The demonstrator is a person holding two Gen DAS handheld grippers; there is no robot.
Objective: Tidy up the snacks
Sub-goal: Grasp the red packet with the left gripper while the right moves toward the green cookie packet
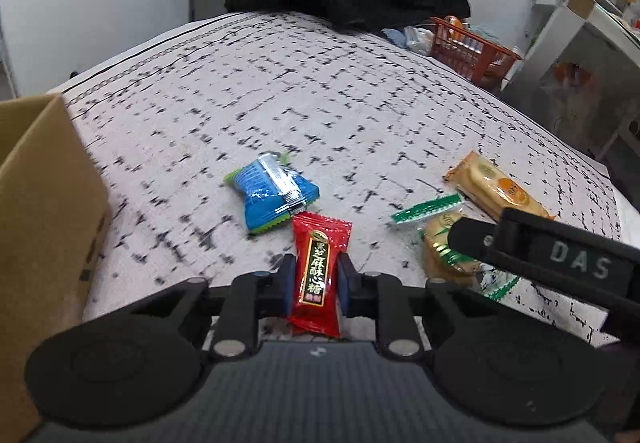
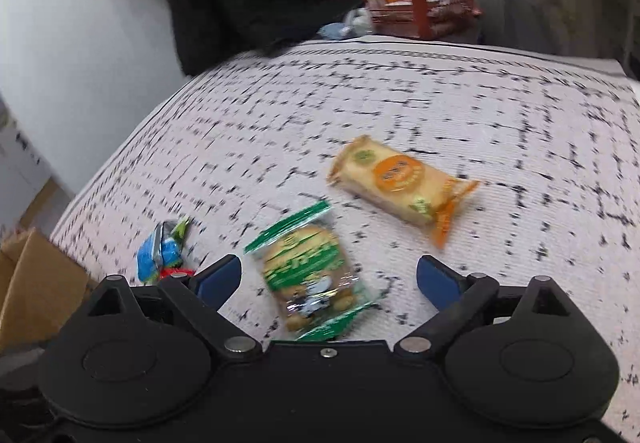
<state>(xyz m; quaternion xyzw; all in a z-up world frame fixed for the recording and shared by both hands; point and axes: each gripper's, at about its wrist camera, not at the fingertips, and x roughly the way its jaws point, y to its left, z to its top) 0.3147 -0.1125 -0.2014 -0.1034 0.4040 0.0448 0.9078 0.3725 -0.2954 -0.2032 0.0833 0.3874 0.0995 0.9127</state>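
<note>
Four snacks on patterned tabletop (image 1: 280, 83)

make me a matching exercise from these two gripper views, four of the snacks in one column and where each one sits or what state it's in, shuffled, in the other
Things
1. red candy packet
2. blue snack packet
3. green biscuit packet
4. orange cracker packet

Places or states
A. lies between the wide-open jaws of the right gripper, not pressed
B. lies alone on the patterned cloth, farthest to the right
C. clamped between the pads of the left gripper
D. lies on the cloth just beyond the red packet, silver seam up

Pairs: 1-C, 2-D, 3-A, 4-B
</note>
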